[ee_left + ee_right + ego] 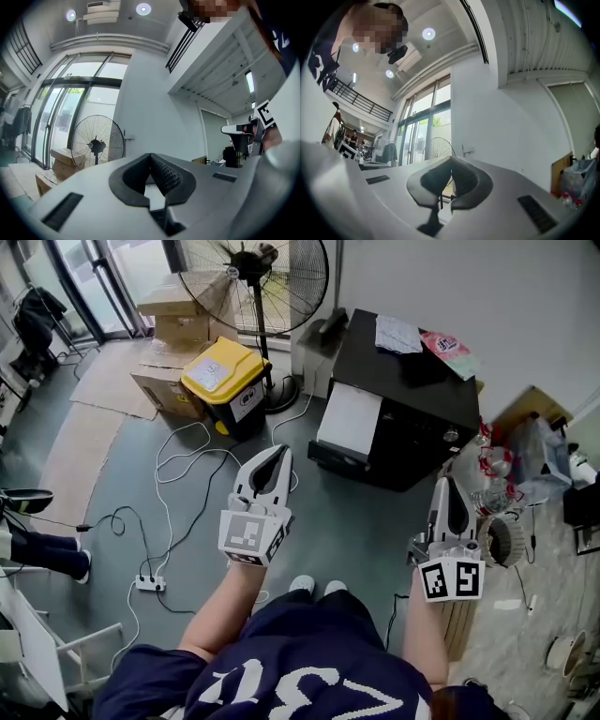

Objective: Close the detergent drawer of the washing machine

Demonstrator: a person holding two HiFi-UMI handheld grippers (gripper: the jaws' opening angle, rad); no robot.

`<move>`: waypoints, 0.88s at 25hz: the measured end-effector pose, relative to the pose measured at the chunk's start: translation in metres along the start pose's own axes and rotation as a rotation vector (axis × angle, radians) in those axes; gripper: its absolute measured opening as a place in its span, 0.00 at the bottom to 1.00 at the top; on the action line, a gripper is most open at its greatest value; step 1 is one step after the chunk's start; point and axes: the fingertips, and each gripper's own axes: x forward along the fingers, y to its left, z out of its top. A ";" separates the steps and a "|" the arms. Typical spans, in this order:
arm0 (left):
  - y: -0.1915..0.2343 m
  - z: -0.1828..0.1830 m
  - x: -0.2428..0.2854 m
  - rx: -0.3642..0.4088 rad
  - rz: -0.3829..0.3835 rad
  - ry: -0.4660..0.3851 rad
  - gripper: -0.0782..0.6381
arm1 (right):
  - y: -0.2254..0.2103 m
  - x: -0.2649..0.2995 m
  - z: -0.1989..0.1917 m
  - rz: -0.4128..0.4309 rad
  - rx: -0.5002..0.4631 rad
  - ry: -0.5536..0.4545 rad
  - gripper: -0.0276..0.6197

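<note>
Head view: left gripper (pixel 276 457) and right gripper (pixel 449 489) in air, jaws pressed together, empty. Black unit (pixel 403 381), likely washer, well ahead; drawer not discernible. Approach step pending; next: reach drawer front, push.

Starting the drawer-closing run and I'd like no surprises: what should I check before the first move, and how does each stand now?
1. Left gripper empty, jaws together: ok.
2. Right gripper empty, jaws together: ok.
3. Grippers aimed at the black machine: not ok; their views show wall and fan instead.
4. Detergent drawer located: cannot tell; no view shows it plainly.
5. Footing: not ok; white cables lie close to the shoes.
</note>
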 end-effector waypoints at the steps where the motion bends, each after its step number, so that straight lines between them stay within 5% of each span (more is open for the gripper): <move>1: 0.004 -0.001 0.000 -0.002 -0.003 0.002 0.13 | 0.002 0.002 -0.003 -0.002 0.000 0.002 0.07; 10: 0.024 -0.025 0.037 -0.027 0.015 0.035 0.13 | -0.009 0.043 -0.029 0.021 0.011 0.030 0.07; 22: 0.010 -0.034 0.152 -0.020 0.116 0.033 0.13 | -0.109 0.136 -0.041 0.136 0.034 0.014 0.07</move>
